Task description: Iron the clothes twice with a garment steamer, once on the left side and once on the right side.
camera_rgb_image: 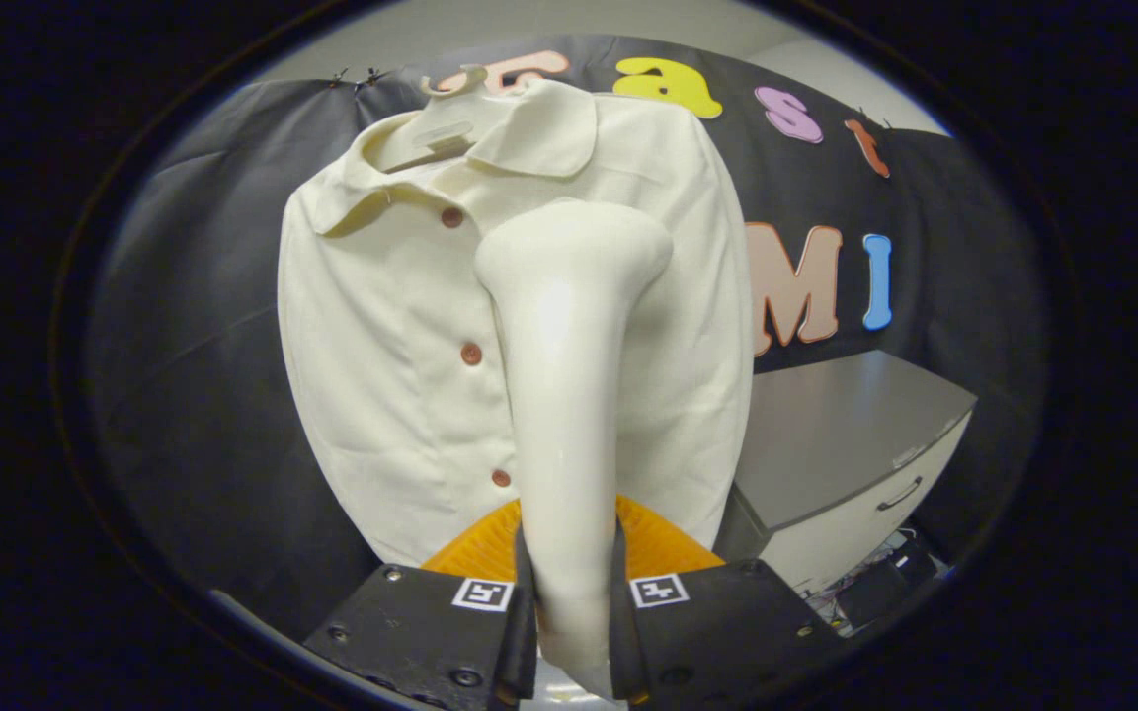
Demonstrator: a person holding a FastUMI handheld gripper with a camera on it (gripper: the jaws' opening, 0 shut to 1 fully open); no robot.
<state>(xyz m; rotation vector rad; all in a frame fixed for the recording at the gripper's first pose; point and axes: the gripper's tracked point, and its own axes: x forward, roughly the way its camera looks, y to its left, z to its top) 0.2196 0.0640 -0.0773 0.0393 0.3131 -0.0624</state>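
A cream button-up shirt (391, 326) with a rounded collar hangs on a pale hanger (436, 138) in front of the booth's black wall. My gripper (571, 612) is shut on the handle of a white garment steamer (564, 395), which stands upright between the fingers. The steamer's wide head (579, 247) is up at chest height on the shirt's right half, just right of the row of brown buttons (471, 353). I cannot tell whether the head touches the cloth. The steamer hides part of the shirt's right side.
A grey-topped cabinet (846, 434) with a drawer handle stands to the right of the shirt, with dark gear on the floor below it. An orange ribbed part (663, 548) sits just ahead of the fingers, behind the steamer handle.
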